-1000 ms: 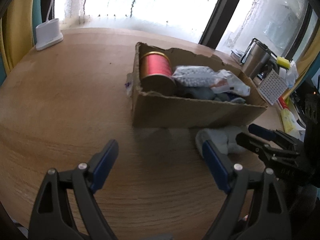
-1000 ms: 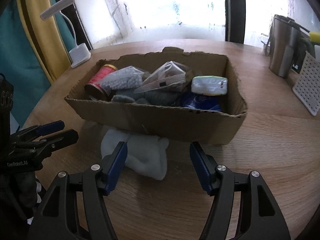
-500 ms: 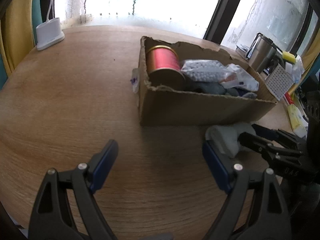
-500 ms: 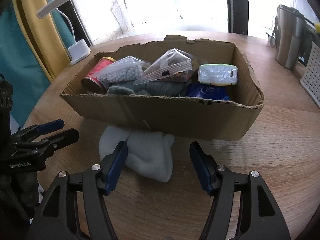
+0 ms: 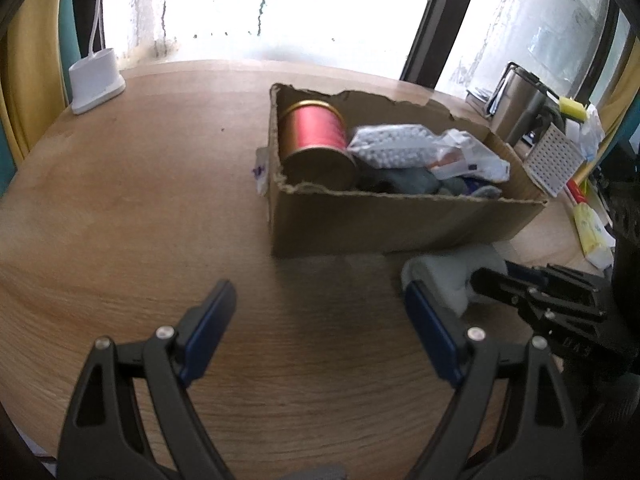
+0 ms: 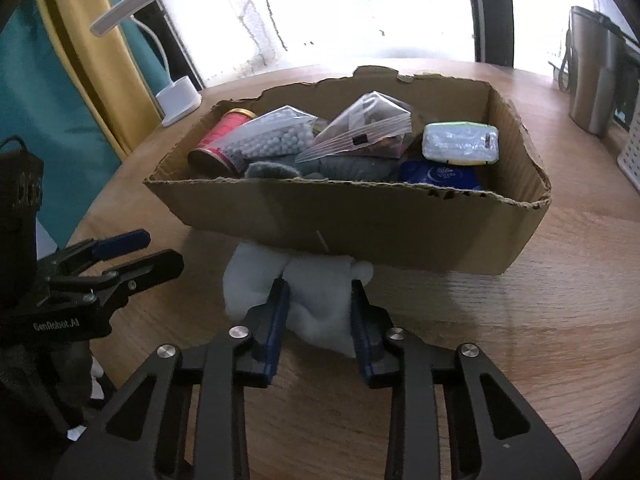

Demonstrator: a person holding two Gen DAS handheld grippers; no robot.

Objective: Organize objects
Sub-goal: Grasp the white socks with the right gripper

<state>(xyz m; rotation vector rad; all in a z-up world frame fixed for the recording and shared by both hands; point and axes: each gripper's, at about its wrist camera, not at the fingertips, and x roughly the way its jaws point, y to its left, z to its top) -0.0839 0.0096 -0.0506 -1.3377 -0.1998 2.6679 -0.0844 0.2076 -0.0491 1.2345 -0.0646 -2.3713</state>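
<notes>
A torn cardboard box (image 6: 360, 220) stands on the round wooden table and holds a red can (image 5: 314, 136), a bag of white beads (image 5: 392, 146), a clear zip bag (image 6: 360, 128), a white tissue pack (image 6: 460, 142), a blue pack (image 6: 438, 174) and a grey cloth (image 6: 348, 166). A white cloth (image 6: 248, 280) lies against the box's near wall. My right gripper (image 6: 319, 286) is closing its jaws on this cloth, which bunches between the blue pads. My left gripper (image 5: 318, 286) hovers open over bare wood to the left of the cloth (image 5: 444, 276), holding nothing.
A white lamp base (image 5: 96, 80) sits at the table's far left edge, near yellow and teal curtains (image 6: 72, 40). A steel tumbler (image 6: 592, 68) and a white perforated basket (image 5: 554, 160) stand at the far right. A window runs behind the table.
My right gripper's jaws have drawn in from wide apart onto the white cloth. The left gripper stays open in the same spot.
</notes>
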